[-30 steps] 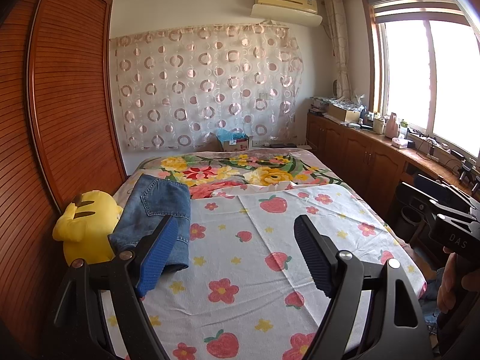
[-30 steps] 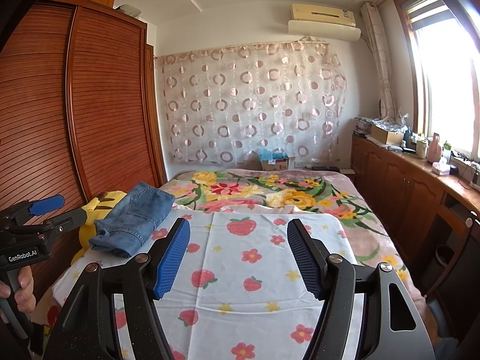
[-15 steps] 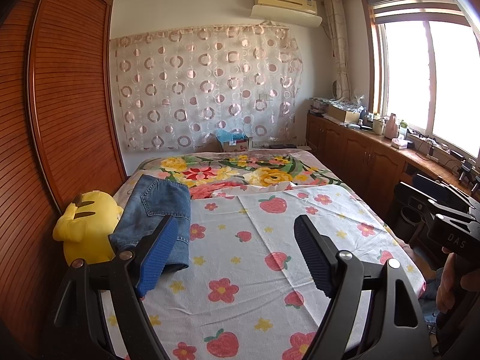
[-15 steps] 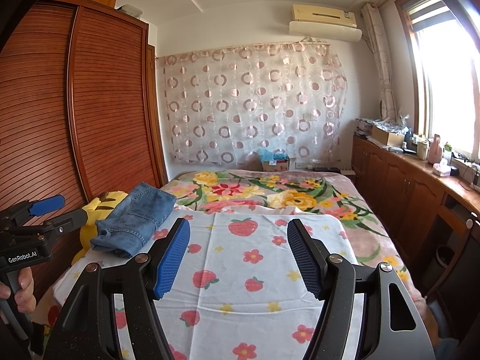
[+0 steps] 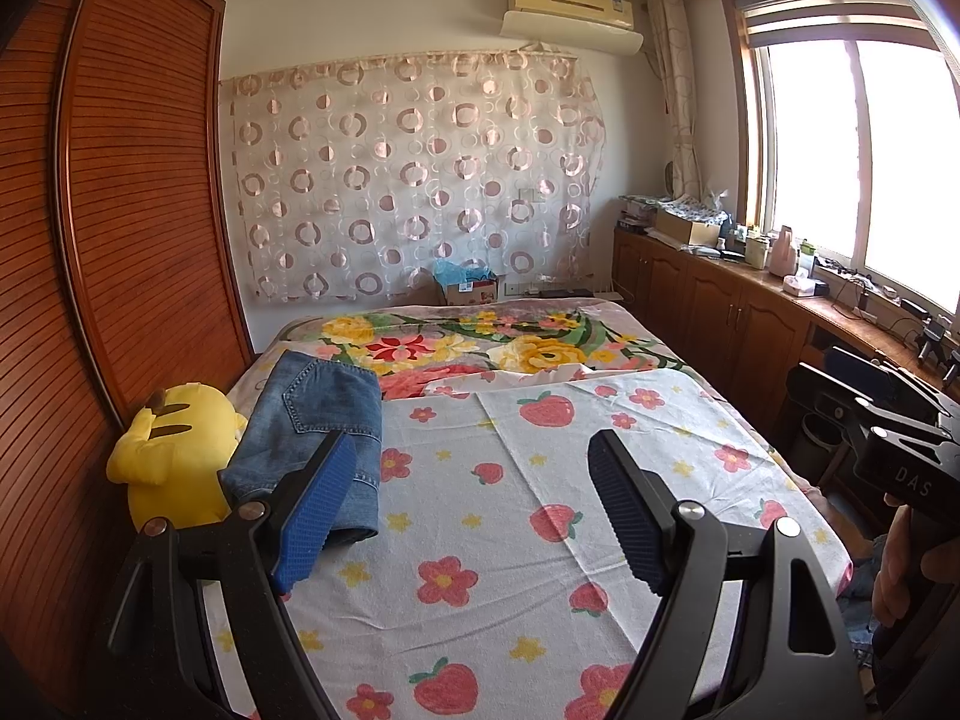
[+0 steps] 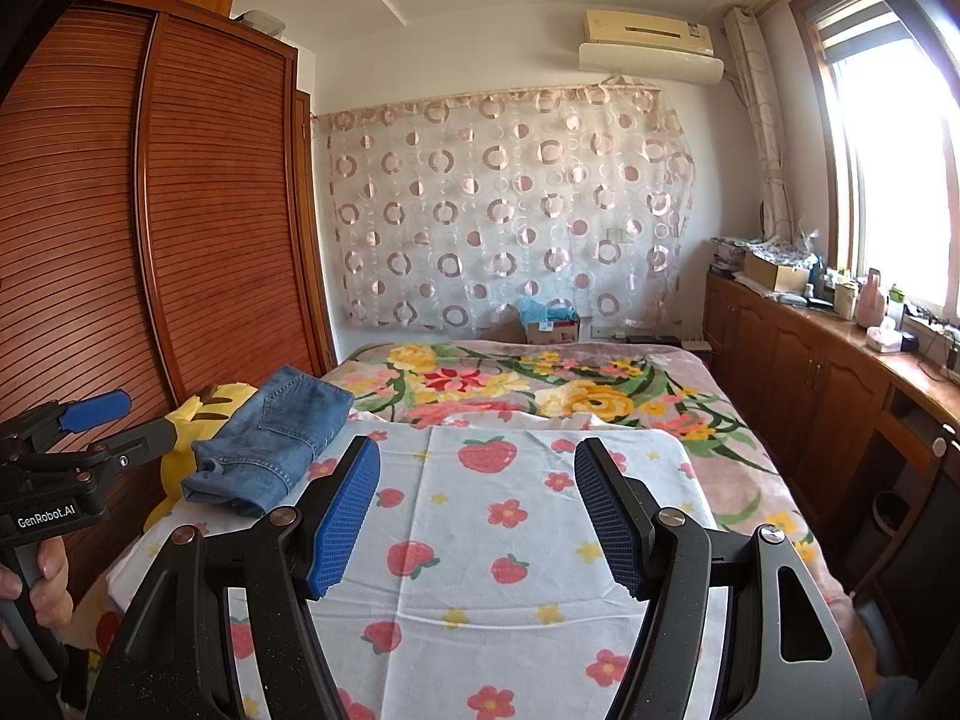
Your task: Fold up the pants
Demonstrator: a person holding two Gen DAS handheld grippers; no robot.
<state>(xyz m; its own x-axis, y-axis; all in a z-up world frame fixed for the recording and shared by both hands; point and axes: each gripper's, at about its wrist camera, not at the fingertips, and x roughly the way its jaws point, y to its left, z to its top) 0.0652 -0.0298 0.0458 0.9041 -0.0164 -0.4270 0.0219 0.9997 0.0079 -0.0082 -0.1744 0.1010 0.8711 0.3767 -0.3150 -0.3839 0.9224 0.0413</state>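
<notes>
Folded blue jeans (image 5: pixel 315 426) lie at the left side of the bed on the strawberry-print sheet (image 5: pixel 498 480); they also show in the right wrist view (image 6: pixel 276 438). My left gripper (image 5: pixel 471 456) is open and empty, held above the sheet just right of the jeans. My right gripper (image 6: pixel 477 459) is open and empty above the sheet's middle. The left gripper's body (image 6: pixel 66 456) shows at the left edge of the right wrist view. The right gripper's body (image 5: pixel 888 444) shows at the right edge of the left wrist view.
A yellow plush toy (image 5: pixel 171 456) sits beside the jeans against the wooden wardrobe (image 5: pixel 120 240). A floral blanket (image 5: pixel 480 348) covers the far half of the bed. Wooden cabinets (image 5: pixel 720 312) with clutter run along the right under the window. A cardboard box (image 5: pixel 471 288) stands beyond the bed.
</notes>
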